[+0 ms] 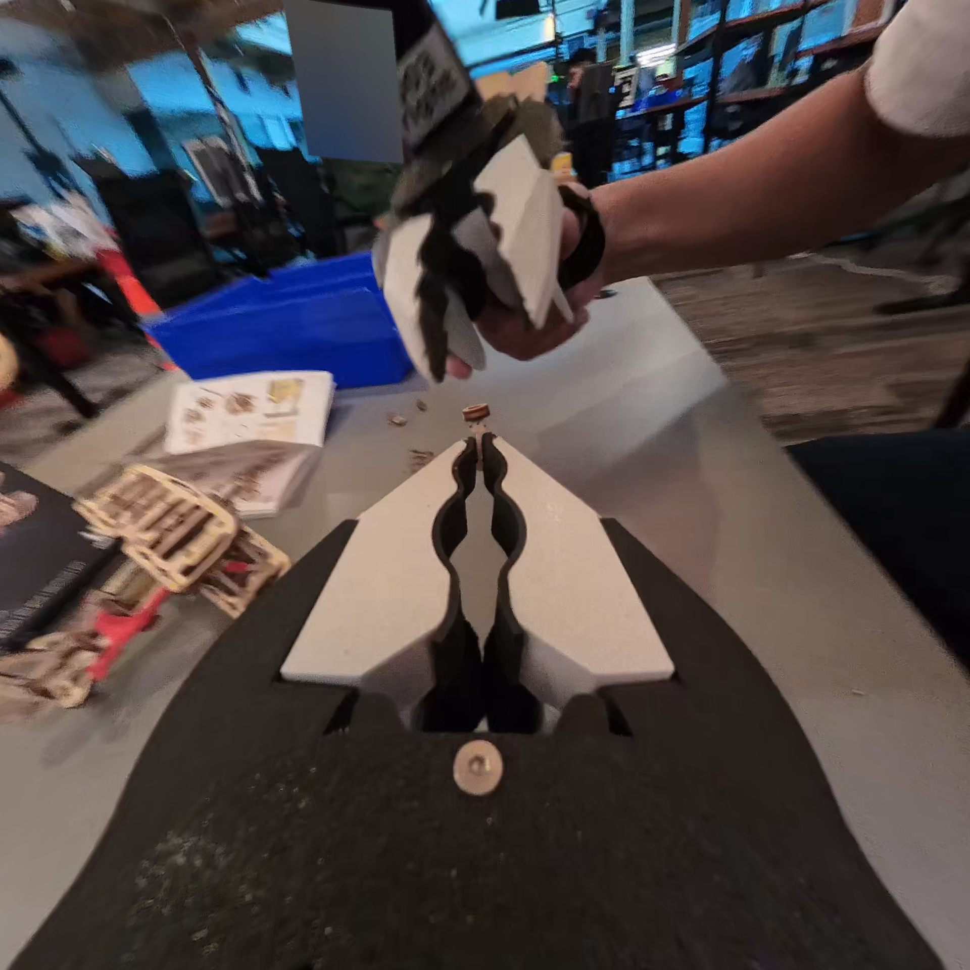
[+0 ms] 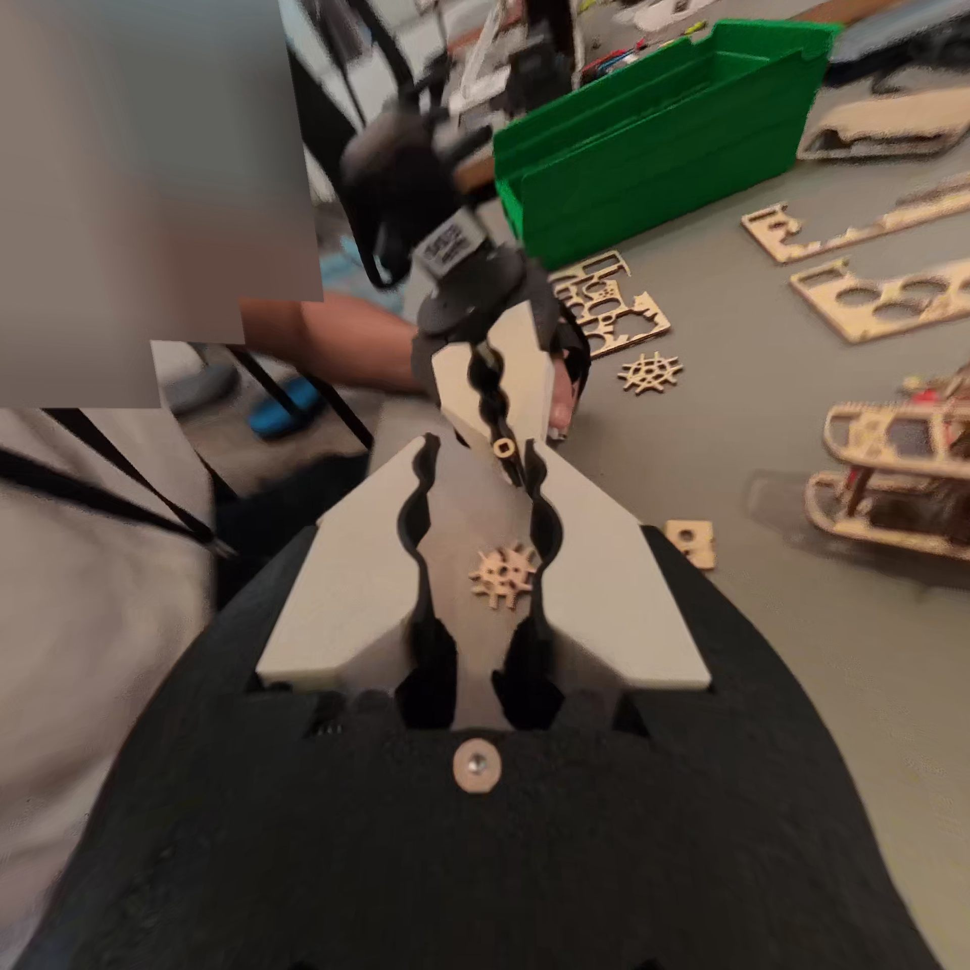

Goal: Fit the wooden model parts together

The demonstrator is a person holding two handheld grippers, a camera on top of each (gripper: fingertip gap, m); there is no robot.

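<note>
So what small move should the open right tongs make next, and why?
Probably descend onto the small gear lying on the table between their spread fingers. The left tongs already grip a thin axle topped by a ring, seemingly awaiting a part.

Two bins [image 2: 656, 157], two wooden gears [image 2: 504, 575], two hand-held grippers [image 1: 480, 443]

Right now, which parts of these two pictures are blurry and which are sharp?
Left wrist view: own tool sharp, its pin and ring fairly clear; the other tool, blue bin and room smeared, edges bowed by the wide lens. Right wrist view: own tool crisp, gear slightly soft, green bin and wooden sheets blurred.
</note>
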